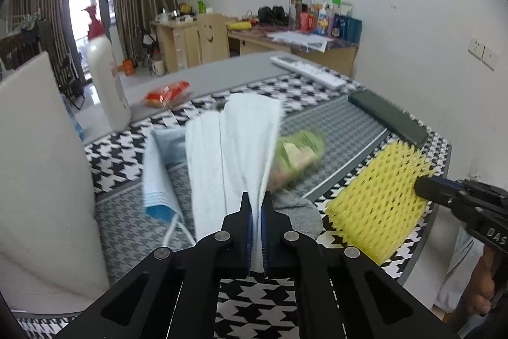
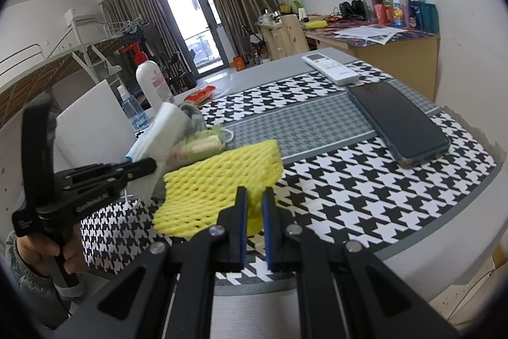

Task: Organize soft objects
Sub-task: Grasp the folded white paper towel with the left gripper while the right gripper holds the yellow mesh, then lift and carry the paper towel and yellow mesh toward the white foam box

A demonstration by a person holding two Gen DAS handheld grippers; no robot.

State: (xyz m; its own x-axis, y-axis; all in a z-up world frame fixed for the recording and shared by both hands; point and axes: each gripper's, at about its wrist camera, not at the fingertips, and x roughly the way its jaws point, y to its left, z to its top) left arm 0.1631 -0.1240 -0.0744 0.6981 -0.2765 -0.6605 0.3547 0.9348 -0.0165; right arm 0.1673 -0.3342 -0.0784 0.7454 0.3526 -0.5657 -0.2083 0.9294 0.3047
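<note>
My left gripper point(image 1: 256, 199) is shut on a white folded tissue pack point(image 1: 235, 145) and holds it above the houndstooth cloth point(image 1: 279, 304). My right gripper point(image 2: 255, 196) is shut on a yellow foam net point(image 2: 219, 177), which also shows in the left wrist view point(image 1: 377, 205), raised over the table's near edge. A blue face mask point(image 1: 158, 177), a grey sock point(image 1: 298, 212) and a green wrapped packet point(image 1: 298, 154) lie under and behind the tissue pack. The left gripper point(image 2: 149, 164) shows at the left of the right wrist view with the tissue pack point(image 2: 165, 129).
A dark phone point(image 2: 400, 119) and a white remote point(image 2: 330, 65) lie at the right on the cloth point(image 2: 349, 189). A white pump bottle point(image 1: 104, 75) and a red packet point(image 1: 168, 94) stand farther back. A white foam block point(image 1: 41, 173) stands at the left.
</note>
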